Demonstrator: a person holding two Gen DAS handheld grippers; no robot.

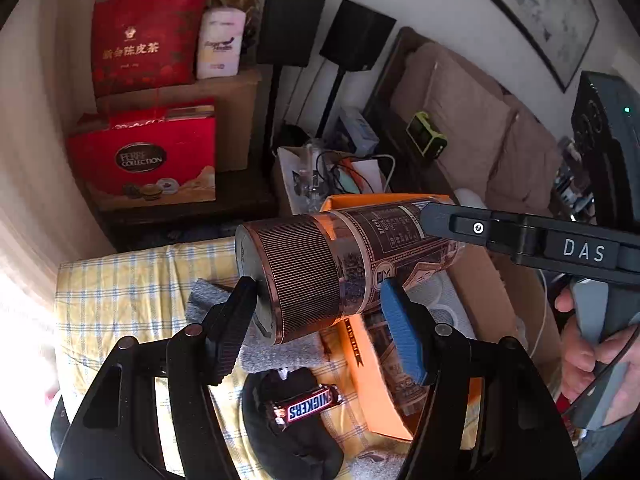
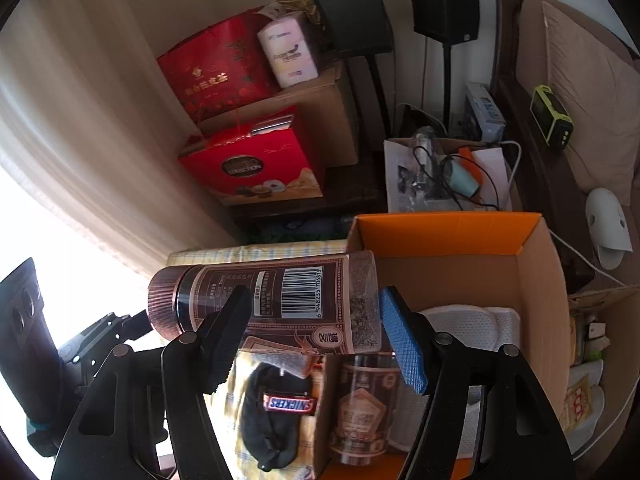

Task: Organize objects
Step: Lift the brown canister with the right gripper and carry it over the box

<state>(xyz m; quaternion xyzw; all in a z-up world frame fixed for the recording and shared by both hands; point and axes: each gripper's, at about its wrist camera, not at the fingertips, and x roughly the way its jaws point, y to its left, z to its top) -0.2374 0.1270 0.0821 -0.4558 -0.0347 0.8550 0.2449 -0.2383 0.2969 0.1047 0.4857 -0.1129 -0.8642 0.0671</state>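
Obs.: clear plastic jar with brown printed label and ribbed copper-coloured lid (image 1: pixel 304 276) is in the air, lying on its side. It is above the near-left corner of the open cardboard box with the orange inner flap (image 2: pixel 440 232), with the lid end sticking out past the box's left wall.

Left hand-held gripper (image 1: pixel 316 296): jaws apart. Black finger tip sits on the flat top of the lid. Blue-padded finger lies against the labelled wall further along. The jar is not pinched across between the two.

Right hand-held gripper (image 2: pixel 312 304): jaws apart as well. Blue pad is right at the jar's base end, and the black finger crosses in front of the label by the barcode. From the left wrist view, one of its fingers reaches over the base end. So the jar spans both tools end to end. I cannot tell how firmly the inner fingers bear on the wall.

My right hand (image 1: pixel 588 344) is wrapped around the grey handle, right of the box.

Inside the box: a second jar of the same brown-labelled kind (image 2: pixel 360 408) lying by the left wall, and a white mesh padded item (image 2: pixel 468 320) behind it.

Left of the box, on the yellow checked cloth (image 1: pixel 120 288): a Snickers bar (image 1: pixel 308 406) lying on a black fabric piece (image 1: pixel 280 440), with a grey towel (image 1: pixel 256 344) just beyond it.
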